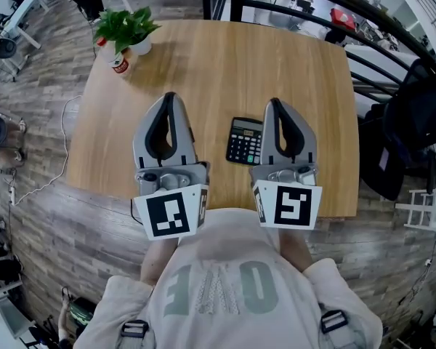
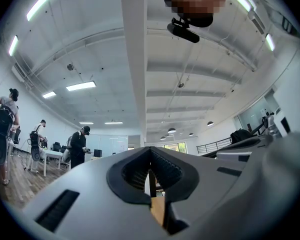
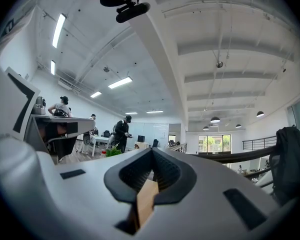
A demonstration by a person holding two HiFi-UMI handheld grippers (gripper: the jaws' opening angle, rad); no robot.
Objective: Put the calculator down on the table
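Head view: the small black desk calculator (image 1: 245,141) lies flat on the pale wooden table (image 1: 225,64), between two grippers.
It sits just inside the right gripper (image 1: 275,106), long axis roughly parallel to it; the left gripper (image 1: 168,97) is farther off. Both pairs of jaws are closed on nothing. A white pot (image 1: 139,47) holds a green plant.

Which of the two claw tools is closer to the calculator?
Right. The right gripper sits close beside the calculator's right edge; the left gripper is farther off to its left.
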